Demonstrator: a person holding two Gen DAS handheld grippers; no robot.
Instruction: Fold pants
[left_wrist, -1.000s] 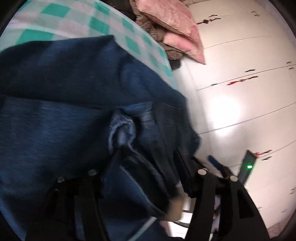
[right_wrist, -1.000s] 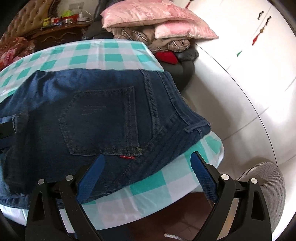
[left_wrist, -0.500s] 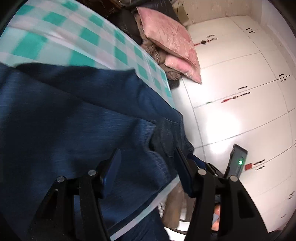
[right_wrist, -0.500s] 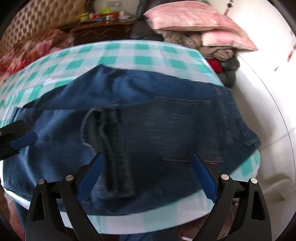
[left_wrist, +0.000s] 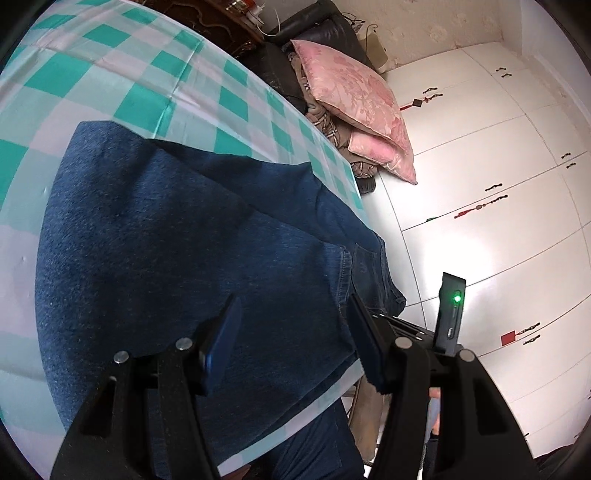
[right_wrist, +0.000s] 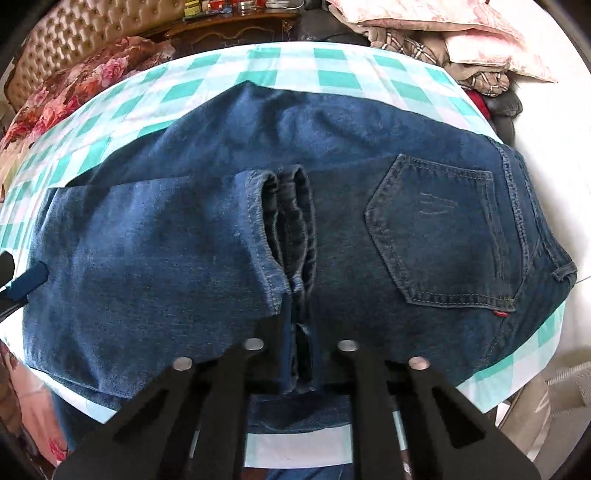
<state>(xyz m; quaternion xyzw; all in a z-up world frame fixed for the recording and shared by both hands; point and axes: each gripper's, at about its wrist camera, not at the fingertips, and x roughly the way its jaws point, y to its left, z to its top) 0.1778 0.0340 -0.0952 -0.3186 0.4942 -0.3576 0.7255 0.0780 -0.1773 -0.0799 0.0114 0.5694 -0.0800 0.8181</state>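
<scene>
Covering a teal-checked tablecloth (right_wrist: 332, 70), jeans (right_wrist: 166, 240) lay before white cupboards (left_wrist: 498, 206); right gripper (right_wrist: 299, 325) was closing on the hems (right_wrist: 291, 221), left gripper (left_wrist: 295, 332) parted, empty.

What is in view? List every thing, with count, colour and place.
jeans: one pair, dark blue, folded on the table, back pocket facing up
leg hems: a bunched stack, blue, mid-jeans
tablecloth: one, teal and white check, covering the table
pillows: two, pink, stacked on clothes beyond the table
wardrobe: one, white, beside the table
headboard: one, tan, tufted, far corner
floral bedding: red and pink, below the headboard
left gripper: black with blue pads, apart, over the jeans, holding nothing
right gripper: black, jaws closing on the leg hems
</scene>
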